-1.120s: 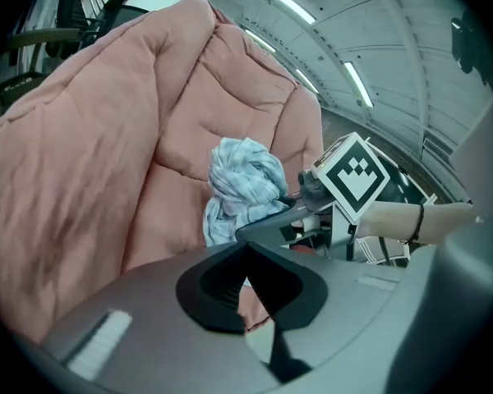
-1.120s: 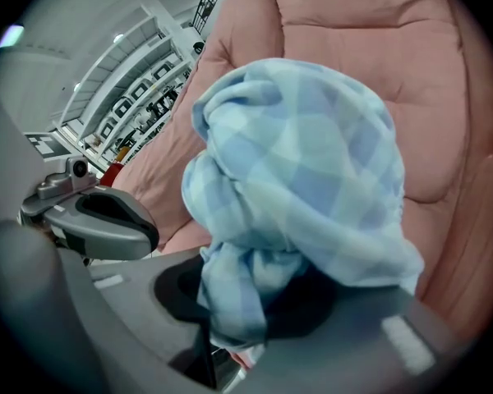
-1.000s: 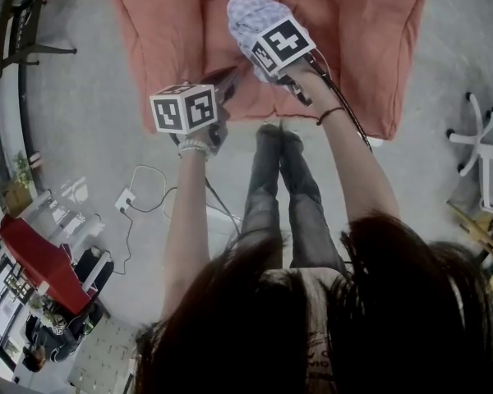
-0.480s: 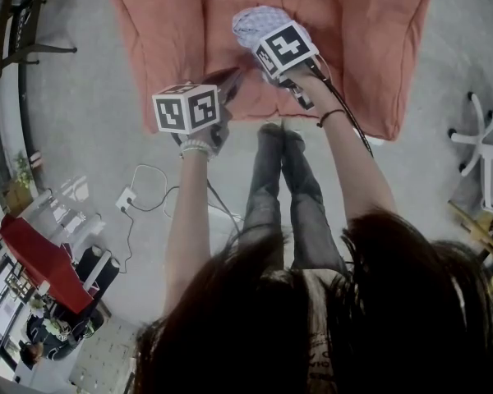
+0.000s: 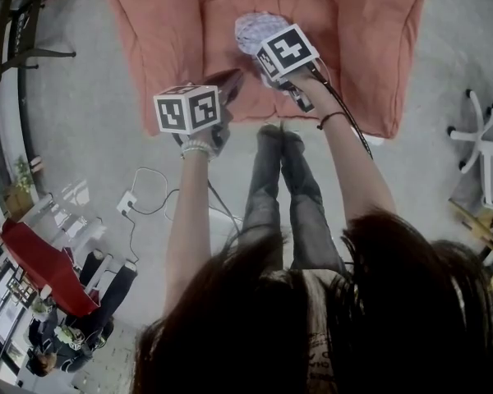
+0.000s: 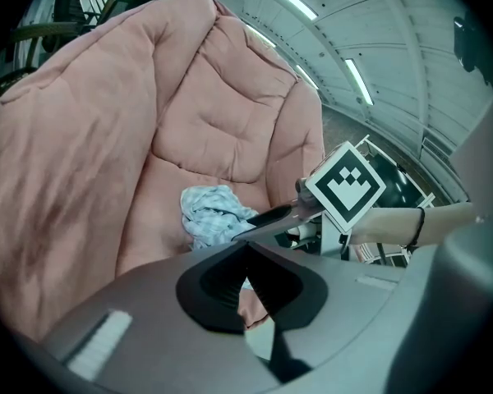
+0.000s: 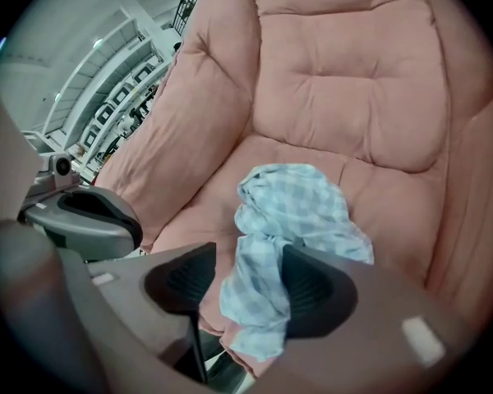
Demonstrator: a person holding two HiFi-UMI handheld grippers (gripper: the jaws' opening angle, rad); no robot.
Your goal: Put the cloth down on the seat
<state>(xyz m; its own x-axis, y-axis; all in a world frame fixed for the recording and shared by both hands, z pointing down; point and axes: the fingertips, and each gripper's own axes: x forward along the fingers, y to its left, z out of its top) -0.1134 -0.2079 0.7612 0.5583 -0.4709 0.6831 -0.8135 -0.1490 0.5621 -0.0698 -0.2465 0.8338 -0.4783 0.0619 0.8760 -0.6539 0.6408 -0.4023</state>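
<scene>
Cloth: we see the blue-and-white checked cloth [image 5: 255, 31] lying crumpled in a loose heap on the seat cushion [image 7: 189, 212] of the salmon-pink padded armchair [image 5: 164, 31]. It sits near the middle of the seat, short of the quilted backrest [image 7: 345, 80].
Cloth tail: one strip runs down off the heap toward the front of the seat and passes between the right gripper's jaws.
Right gripper: the right gripper [image 7: 251, 261] points steeply down at the seat. Its jaws have just been opening and now stand wide apart — released. The strip lies along the pad on the right of that gripper's own view, and pink upholstery shows in the gap beside the other pad, so we read no pinch on the fabric.
Left gripper: the left gripper [image 6: 246, 249] hangs over the front left part of the seat, near the chair's arm, beside the cloth but apart from it. Its jaws are clenched tip to tip with nothing between them.
Grippers together: in the head view the two sit side by side above the seat — the right one at the heap, the left one lower in the picture and clear of it.
Person: legs in dark grey trousers [image 5: 271, 187] stand just before the chair's front edge.
Floor: the pale grey floor [image 5: 90, 97] surrounds the chair, and a white cable with a plug block [image 5: 127, 199] lies on it to the left of the legs.
</scene>
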